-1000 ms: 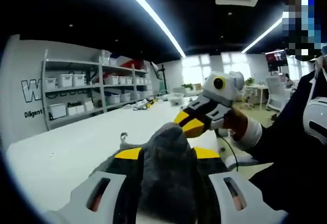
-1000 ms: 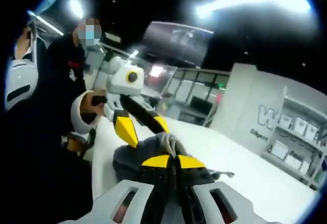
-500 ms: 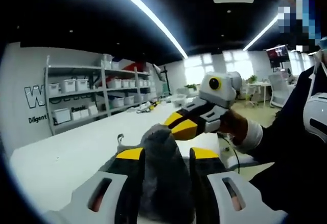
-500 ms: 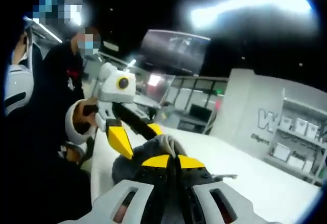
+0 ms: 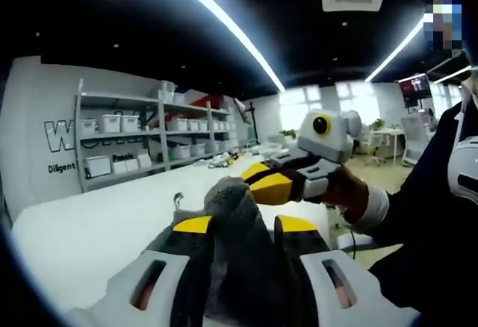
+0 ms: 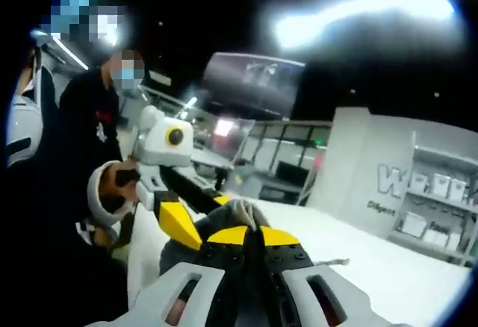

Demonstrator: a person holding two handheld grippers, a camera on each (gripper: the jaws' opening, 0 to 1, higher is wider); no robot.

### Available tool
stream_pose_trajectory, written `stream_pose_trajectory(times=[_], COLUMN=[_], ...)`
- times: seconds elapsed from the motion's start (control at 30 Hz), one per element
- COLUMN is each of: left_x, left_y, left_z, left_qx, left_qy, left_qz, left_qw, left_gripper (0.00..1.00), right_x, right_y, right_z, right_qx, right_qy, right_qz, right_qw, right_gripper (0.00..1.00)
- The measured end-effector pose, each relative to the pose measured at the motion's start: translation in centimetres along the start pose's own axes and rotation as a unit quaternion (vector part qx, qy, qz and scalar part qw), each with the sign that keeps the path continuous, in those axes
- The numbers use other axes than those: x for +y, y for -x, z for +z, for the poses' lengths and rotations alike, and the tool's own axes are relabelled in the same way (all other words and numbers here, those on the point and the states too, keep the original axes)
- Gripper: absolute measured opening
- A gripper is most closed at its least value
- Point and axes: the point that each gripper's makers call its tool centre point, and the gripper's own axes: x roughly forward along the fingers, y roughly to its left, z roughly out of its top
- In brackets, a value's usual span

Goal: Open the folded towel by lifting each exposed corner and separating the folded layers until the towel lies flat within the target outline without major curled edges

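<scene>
Fingers (image 5: 196,226) of both grippers clamped on one grey towel (image 5: 237,215), two grippers, left gripper (image 5: 239,230), right gripper (image 6: 252,236), over one white desk (image 5: 82,234).

1. We see left gripper (image 5: 237,226): white shell w/ slotted openings, black jaw arms, yellow tips.
2. Right gripper (image 6: 252,236): same white/black/yellow build.
3. Person's sleeve (image 5: 422,222) is dark, w/ white cuff (image 5: 376,208) at wrist.
4. White panel on dark top, seen in right gripper view.
</scene>
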Motion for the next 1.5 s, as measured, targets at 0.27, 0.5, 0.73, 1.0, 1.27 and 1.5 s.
stream_pose_trajectory(times=[0.27, 0.5, 0.73, 1.0, 1.27, 1.5], left_x=[-0.1, 0.1, 0.4, 0.8, 1.6, 1.7], left_y=[0.2, 0.6, 0.9, 1.4, 2.0, 2.5], left_z=[0.1, 0.1, -0.4, -0.8, -1.0, -1.0], left_qx=[0.000, -0.009, -0.008, -0.005, 0.002, 0.005], left_qy=[-0.011, -0.013, -0.004, 0.001, 0.002, 0.002], left_qz=[0.017, 0.030, 0.043, 0.054, 0.066, 0.073], left_qw=[0.9998, 0.9994, 0.9990, 0.9985, 0.9978, 0.9973], left_gripper=[0.27, 0.20, 0.15, 0.12, 0.12, 0.11], right_x=[0.5, 0.8, 1.0, 0.8, 0.7, 0.4], right_y=[-0.5, -1.1, -1.7, -1.8, -2.1, -2.0], right_z=[0.1, 0.1, -0.2, -0.6, -1.3, -1.2], right_qx=[-0.005, -0.012, -0.013, -0.009, 0.000, 0.006], right_qy=[0.017, 0.030, 0.041, 0.039, 0.046, 0.056], right_qz=[0.004, 0.010, 0.018, 0.029, 0.035, 0.037], right_qw=[0.9998, 0.9994, 0.9989, 0.9988, 0.9983, 0.9977], right_gripper=[0.01, 0.02, 0.03, 0.08, 0.10, 0.12])
